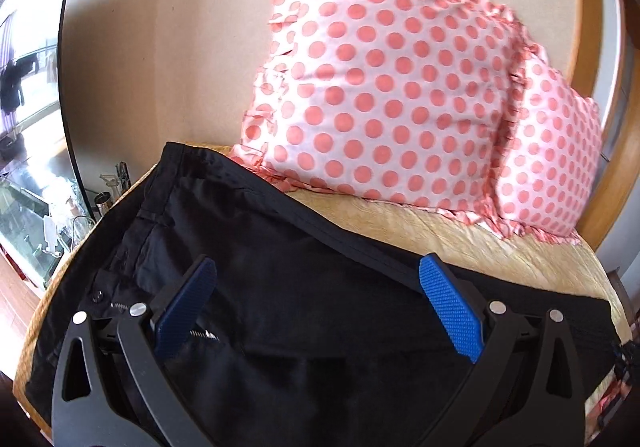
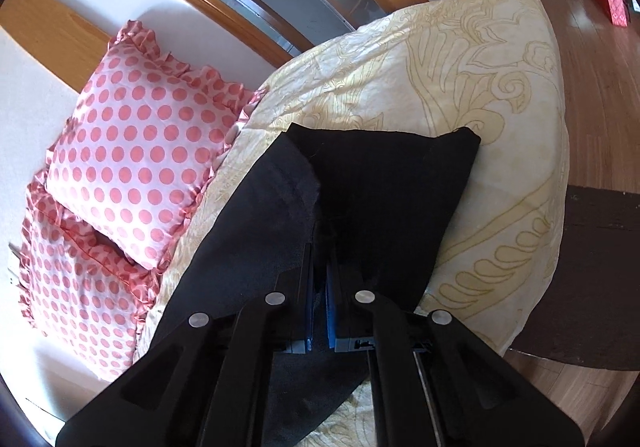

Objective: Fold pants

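Black pants [image 1: 288, 279] lie spread on a yellow bedspread [image 1: 460, 239], waistband with button and zipper at the left. My left gripper [image 1: 316, 279] is open just above the waist area, blue pads wide apart, holding nothing. In the right wrist view the pants [image 2: 372, 183] show their leg end lying on the bedspread [image 2: 500, 127], one layer folded over. My right gripper [image 2: 320, 259] is shut on the black cloth, which bunches up between the narrow blue pads.
Two pink polka-dot pillows [image 1: 380, 79] lean against the wall at the head of the bed; they also show in the right wrist view [image 2: 136, 139]. A glass cabinet [image 1: 32, 175] stands at the left. Wooden floor [image 2: 600, 67] lies beyond the bed's edge.
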Demonstrator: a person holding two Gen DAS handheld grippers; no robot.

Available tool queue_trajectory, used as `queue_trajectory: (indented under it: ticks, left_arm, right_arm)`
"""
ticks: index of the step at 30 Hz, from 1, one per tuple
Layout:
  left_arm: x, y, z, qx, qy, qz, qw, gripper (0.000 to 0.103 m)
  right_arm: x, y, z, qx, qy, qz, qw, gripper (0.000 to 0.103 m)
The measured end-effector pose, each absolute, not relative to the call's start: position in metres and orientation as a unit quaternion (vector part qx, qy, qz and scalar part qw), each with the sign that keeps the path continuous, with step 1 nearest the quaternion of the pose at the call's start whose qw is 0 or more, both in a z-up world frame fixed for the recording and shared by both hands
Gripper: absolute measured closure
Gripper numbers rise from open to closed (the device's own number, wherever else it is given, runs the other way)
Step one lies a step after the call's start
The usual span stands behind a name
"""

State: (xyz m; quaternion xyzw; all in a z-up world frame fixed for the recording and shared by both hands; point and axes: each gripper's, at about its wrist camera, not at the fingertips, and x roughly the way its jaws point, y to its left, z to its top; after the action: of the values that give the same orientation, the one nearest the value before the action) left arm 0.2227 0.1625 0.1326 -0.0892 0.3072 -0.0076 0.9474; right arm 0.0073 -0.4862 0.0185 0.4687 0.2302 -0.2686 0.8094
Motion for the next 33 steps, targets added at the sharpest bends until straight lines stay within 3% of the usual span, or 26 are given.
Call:
queue_trajectory:
  ticks: [7, 15, 18, 20, 24, 33]
  left_arm:
    - [0.353, 0.219, 0.115, -0.191, 0.385, 0.051, 0.901, 0.003]
    - [0.439, 0.256, 0.065, -0.248, 0.466, 0.147, 0.837, 0.03]
    - [0.446, 0.259, 0.056, -0.238, 0.472, 0.166, 0.832, 0.058]
    - [0.445, 0.259, 0.052, -0.238, 0.474, 0.16, 0.833, 0.088]
    - [0.421, 0.256, 0.067, -0.23, 0.443, 0.156, 0.852, 0.096]
    - [0.285, 0.264, 0.146, -0.227, 0.335, 0.099, 0.909, 0.097]
  right_arm:
    - [0.008, -0.49, 0.019, 0.458, 0.242, -0.259, 0.815, 0.098]
    - [0.01, -0.492, 0.02, 0.454, 0.256, -0.254, 0.815, 0.098]
    - [0.011, -0.492, 0.021, 0.448, 0.261, -0.255, 0.816, 0.098]
    - [0.012, -0.492, 0.021, 0.447, 0.263, -0.255, 0.816, 0.098]
    - [0.012, -0.492, 0.022, 0.447, 0.265, -0.256, 0.815, 0.098]
    - [0.016, -0.501, 0.046, 0.438, 0.242, -0.238, 0.832, 0.098]
